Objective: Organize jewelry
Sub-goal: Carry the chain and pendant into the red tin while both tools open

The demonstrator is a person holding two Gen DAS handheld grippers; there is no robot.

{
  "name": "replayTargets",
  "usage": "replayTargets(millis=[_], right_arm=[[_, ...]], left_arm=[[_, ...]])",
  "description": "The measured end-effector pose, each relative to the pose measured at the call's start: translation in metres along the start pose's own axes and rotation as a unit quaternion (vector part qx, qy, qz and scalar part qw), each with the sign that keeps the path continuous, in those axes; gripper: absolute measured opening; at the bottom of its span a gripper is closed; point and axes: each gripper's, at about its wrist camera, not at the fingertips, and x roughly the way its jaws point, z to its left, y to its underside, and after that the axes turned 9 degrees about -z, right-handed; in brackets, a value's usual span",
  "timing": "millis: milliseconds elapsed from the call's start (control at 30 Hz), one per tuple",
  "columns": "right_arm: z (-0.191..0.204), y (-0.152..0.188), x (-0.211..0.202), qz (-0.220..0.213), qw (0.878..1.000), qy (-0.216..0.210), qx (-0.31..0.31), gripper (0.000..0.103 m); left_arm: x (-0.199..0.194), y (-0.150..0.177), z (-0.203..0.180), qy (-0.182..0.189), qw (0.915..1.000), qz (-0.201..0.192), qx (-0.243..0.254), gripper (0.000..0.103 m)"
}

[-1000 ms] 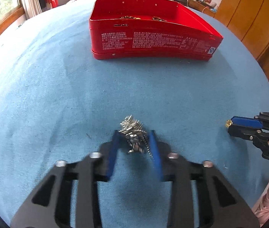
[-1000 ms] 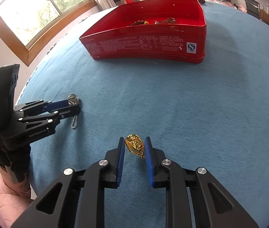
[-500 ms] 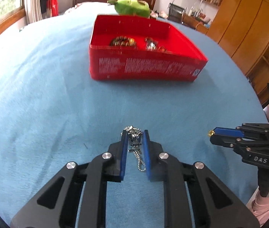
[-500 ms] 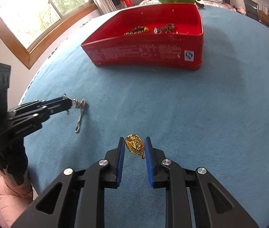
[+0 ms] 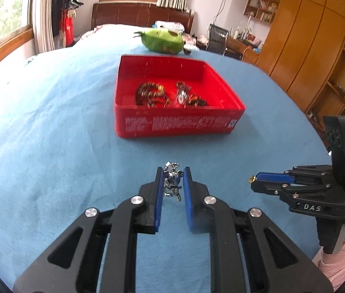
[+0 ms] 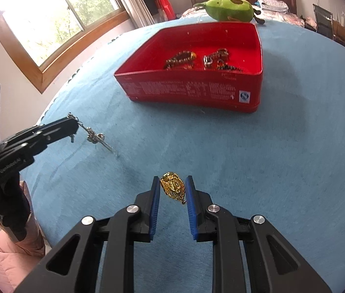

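Both loads up off the blue surface (image 5: pixel 50 146) for the carry: left gripper (image 5: pixel 172 183) pinching silver chain charm (image 5: pixel 171 182), right gripper (image 6: pixel 172 190) pinching gold pendant (image 6: pixel 172 188), red tin (image 6: pixel 197 90) ahead already holding bracelets

Daylight filled the room, entering through the window (image 6: pixel 50 22), which was blown out to white glare at the upper left of the right wrist view. The red tin (image 6: pixel 197 83) cast a soft shadow on the blue cloth (image 6: pixel 282 146) to its right. Both fisheye views bent strongly toward dark vignetted corners. The jewelry inside the tin (image 5: pixel 170 95) looked slightly blurred in the left wrist view.
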Motion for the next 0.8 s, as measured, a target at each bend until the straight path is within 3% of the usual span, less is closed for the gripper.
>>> replayTargets(millis=[233, 467, 800], right_arm=[[0.0, -0.015, -0.01, -0.016, 1.0, 0.002, -0.002, 0.021], [0.003, -0.037, -0.014, -0.024, 1.0, 0.005, -0.002, 0.021], [0.003, -0.094, -0.013, -0.06, 0.998, 0.001, 0.003, 0.021]], left_arm=[[-0.016, -0.019, -0.005, -0.002, 0.9994, -0.033, 0.005, 0.014], [-0.008, -0.04, -0.011, -0.009, 0.9991, -0.039, 0.014, 0.014], [0.012, -0.078, -0.012, -0.014, 0.9984, -0.051, 0.021, 0.014]])
